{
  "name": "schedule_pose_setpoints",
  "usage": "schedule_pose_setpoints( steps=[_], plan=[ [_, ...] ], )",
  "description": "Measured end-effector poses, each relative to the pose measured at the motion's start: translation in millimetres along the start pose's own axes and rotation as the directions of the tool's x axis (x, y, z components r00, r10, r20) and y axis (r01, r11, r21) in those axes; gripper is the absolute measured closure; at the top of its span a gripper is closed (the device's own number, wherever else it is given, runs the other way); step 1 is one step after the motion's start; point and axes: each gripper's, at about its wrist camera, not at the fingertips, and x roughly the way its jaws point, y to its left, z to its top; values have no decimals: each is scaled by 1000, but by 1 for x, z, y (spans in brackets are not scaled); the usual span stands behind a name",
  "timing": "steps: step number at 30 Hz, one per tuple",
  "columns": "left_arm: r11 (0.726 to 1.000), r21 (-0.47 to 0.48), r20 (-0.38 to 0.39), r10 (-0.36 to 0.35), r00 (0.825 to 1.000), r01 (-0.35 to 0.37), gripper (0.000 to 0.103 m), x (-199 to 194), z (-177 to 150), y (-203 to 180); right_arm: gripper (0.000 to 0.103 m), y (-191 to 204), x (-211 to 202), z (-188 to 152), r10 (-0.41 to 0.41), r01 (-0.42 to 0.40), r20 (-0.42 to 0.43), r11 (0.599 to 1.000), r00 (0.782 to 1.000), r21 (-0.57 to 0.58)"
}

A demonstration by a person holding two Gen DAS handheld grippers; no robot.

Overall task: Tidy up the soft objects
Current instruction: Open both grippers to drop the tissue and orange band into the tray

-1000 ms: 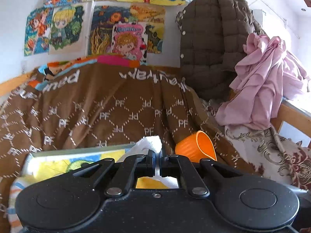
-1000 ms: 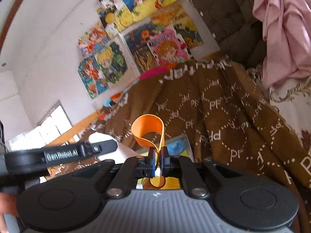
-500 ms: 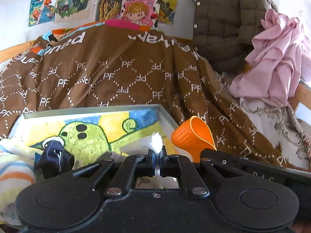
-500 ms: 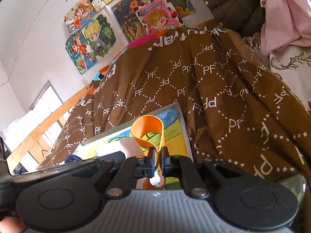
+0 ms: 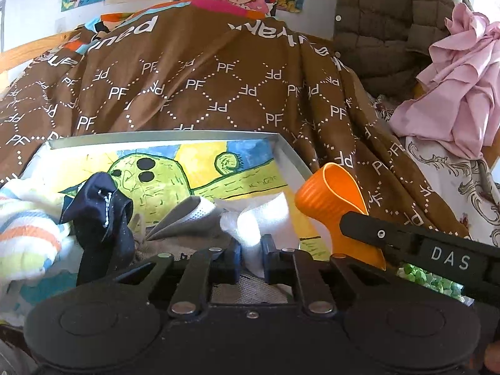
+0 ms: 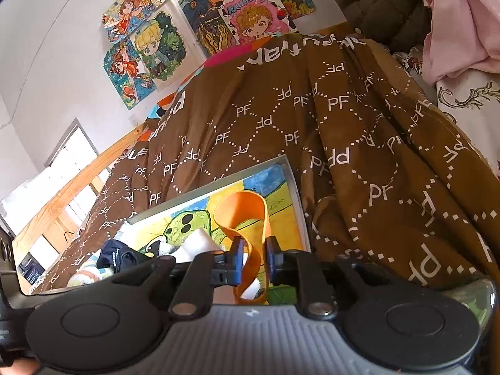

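A shallow box (image 5: 282,153) with a green cactus picture lies on the brown PF blanket (image 5: 200,87). My left gripper (image 5: 251,254) has its jaws a little apart around a white soft cloth (image 5: 259,218) that rests inside the box. A grey cloth (image 5: 187,215), a dark navy cloth (image 5: 103,215) and a striped cloth (image 5: 28,231) lie in the box to the left. My right gripper (image 6: 252,261) has its jaws slightly parted around the wall of a soft orange cup (image 6: 247,218), low over the box's right side (image 6: 293,187). The cup also shows in the left wrist view (image 5: 334,197).
A brown padded jacket (image 5: 390,22) and a pink garment (image 5: 462,93) hang at the back right. A floral sheet (image 5: 453,187) lies to the right. Cartoon posters (image 6: 200,28) cover the wall. A wooden bed rail (image 6: 72,193) runs along the left.
Both grippers came down into the box, and both sets of jaws have parted slightly. The white cloth now rests on the box floor and the orange cup sits lower.
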Motion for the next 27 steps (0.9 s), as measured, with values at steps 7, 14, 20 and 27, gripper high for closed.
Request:
schedule_pose_setpoints(
  steps=[7, 14, 20, 27],
  plan=[
    [1000, 4, 16, -4, 1000, 3, 64, -13, -2, -2, 71, -4, -11, 6, 15, -17, 35, 999, 999, 39],
    [999, 11, 63, 30, 998, -30, 38, -44, -2, -2, 52, -8, -42, 19, 37, -45, 101, 996, 994, 74],
    [998, -10, 124, 55, 991, -54, 19, -81, 2, 1, 32, 10, -77, 24, 70, -74, 134, 997, 989, 25],
    [996, -66, 206, 75, 976, -63, 4, -142, 2, 4, 15, 44, -126, 16, 66, -54, 191, 996, 979, -68]
  ],
)
